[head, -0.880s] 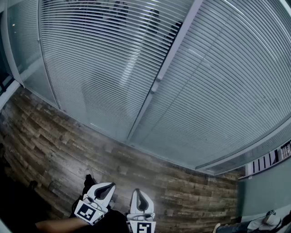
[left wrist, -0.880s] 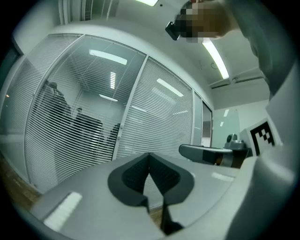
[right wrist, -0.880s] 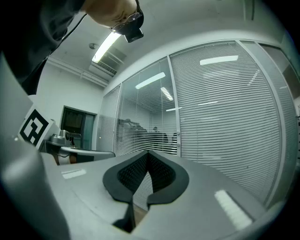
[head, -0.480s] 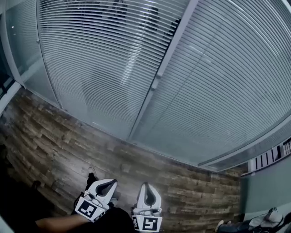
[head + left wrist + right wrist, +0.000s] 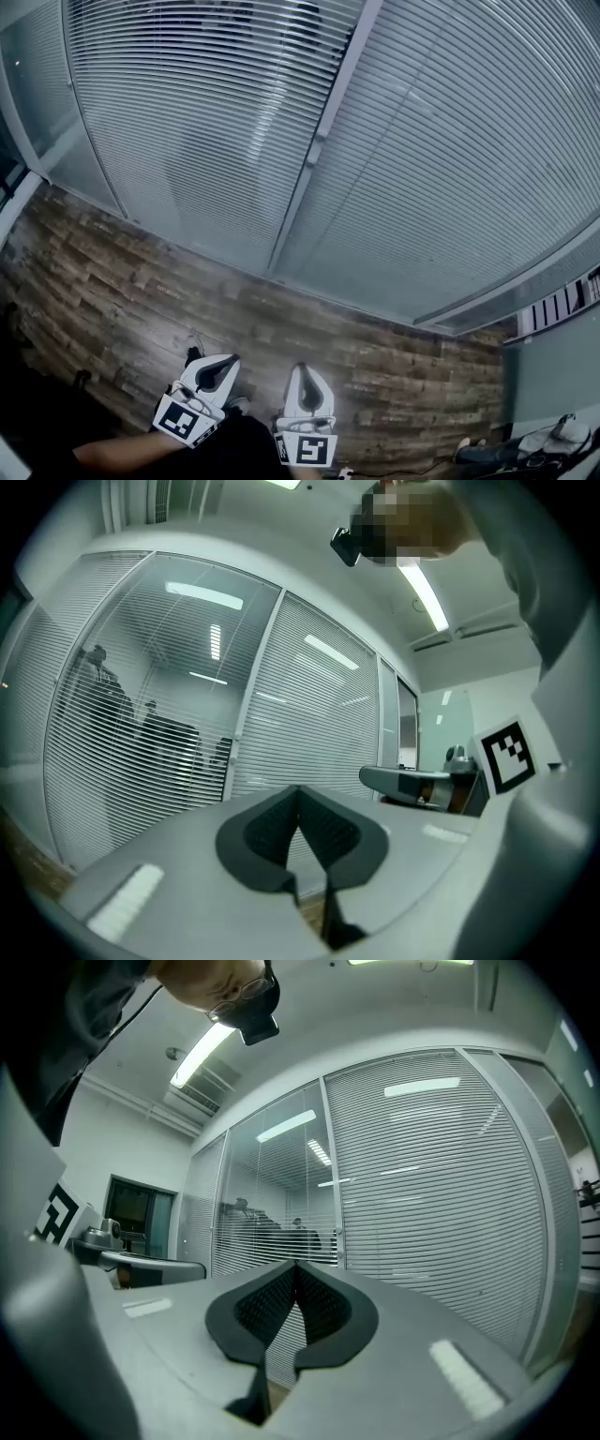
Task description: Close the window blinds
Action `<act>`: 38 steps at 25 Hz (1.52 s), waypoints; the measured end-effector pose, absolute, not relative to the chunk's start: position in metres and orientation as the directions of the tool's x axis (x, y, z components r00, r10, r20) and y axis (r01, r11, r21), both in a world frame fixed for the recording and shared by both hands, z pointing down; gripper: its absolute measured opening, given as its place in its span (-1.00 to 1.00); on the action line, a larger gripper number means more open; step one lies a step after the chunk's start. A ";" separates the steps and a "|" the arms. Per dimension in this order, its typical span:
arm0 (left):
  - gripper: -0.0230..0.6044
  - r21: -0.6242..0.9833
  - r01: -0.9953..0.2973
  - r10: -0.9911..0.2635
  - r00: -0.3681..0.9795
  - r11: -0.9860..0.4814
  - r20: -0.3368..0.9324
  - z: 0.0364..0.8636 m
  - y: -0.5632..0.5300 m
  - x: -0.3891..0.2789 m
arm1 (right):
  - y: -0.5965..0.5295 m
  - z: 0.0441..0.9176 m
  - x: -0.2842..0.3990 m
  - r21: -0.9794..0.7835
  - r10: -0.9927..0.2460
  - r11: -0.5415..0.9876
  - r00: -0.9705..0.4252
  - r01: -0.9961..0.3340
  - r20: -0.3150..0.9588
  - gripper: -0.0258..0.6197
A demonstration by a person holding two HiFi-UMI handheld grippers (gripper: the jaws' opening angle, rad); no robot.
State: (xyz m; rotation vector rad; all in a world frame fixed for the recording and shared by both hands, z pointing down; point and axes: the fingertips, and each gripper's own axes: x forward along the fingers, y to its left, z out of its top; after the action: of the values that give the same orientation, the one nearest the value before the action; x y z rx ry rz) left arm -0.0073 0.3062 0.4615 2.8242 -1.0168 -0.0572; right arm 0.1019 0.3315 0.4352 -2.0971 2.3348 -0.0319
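Head view: at bottom centre, the left gripper and right gripper have jaws together, empty. The blinds above look see-through; closing seems not yet begun.

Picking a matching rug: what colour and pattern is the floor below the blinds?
Floor: brown wood planks, mixed light and dark; best in the head view.

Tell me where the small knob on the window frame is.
Head view, slightly above centre: the knob sits on the white post between the two panes of blinds, up from the wooden floor.
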 end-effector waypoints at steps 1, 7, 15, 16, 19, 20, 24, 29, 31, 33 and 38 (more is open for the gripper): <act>-0.93 0.136 -0.630 -0.635 0.773 -0.765 0.010 0.461 0.307 -0.007 | 0.333 0.436 0.102 -0.016 -0.994 0.107 -0.108 -0.994 0.011 -0.92; -0.93 0.097 -0.634 -0.638 0.769 -0.768 -0.029 0.451 0.312 -0.005 | 0.337 0.432 0.102 0.005 -0.996 0.084 -0.084 -0.996 -0.004 -0.92; -0.93 0.073 -0.699 -0.703 0.703 -0.711 -0.111 0.433 0.285 -0.021 | 0.307 0.428 0.091 -0.030 -0.987 0.160 -0.159 -0.987 -0.014 -0.91; -0.93 0.071 -0.706 -0.709 0.696 -0.704 -0.112 0.432 0.285 -0.023 | 0.304 0.427 0.090 -0.033 -0.987 0.163 -0.162 -0.986 -0.015 -0.91; -0.93 0.071 -0.710 -0.713 0.691 -0.700 -0.119 0.432 0.282 -0.024 | 0.294 0.428 0.083 -0.025 -0.985 0.175 -0.175 -0.984 0.000 -0.91; -0.93 0.074 -0.708 -0.711 0.693 -0.702 -0.116 0.433 0.279 -0.023 | 0.289 0.433 0.081 -0.017 -0.983 0.182 -0.182 -0.983 0.025 -0.91; -0.93 0.081 -0.700 -0.705 0.701 -0.709 -0.110 0.440 0.267 -0.025 | 0.274 0.451 0.080 -0.007 -0.977 0.184 -0.183 -0.983 0.109 -0.91; -0.93 0.107 -0.678 -0.687 0.719 -0.727 -0.106 0.440 0.241 -0.014 | 0.243 0.449 0.101 -0.030 -0.985 0.139 -0.142 -0.990 0.101 -0.90; -0.93 0.125 -0.659 -0.670 0.735 -0.742 -0.105 0.443 0.227 -0.004 | 0.228 0.446 0.108 -0.020 -0.987 0.125 -0.126 -0.992 0.103 -0.87; -0.93 0.145 -0.640 -0.655 0.748 -0.754 -0.108 0.441 0.211 0.006 | 0.209 0.443 0.114 -0.010 -0.988 0.112 -0.112 -0.994 0.103 -0.87; -0.93 0.161 -0.595 -0.614 0.781 -0.787 -0.115 0.439 0.173 0.027 | 0.159 0.444 0.125 0.000 -0.988 0.095 -0.094 -0.995 0.124 -0.87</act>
State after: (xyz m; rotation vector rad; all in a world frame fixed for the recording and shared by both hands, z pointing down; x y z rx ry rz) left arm 0.0268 0.1727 0.4386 2.8540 -0.9730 -0.2445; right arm 0.1252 0.1589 0.4442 -2.1730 2.3907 -0.1356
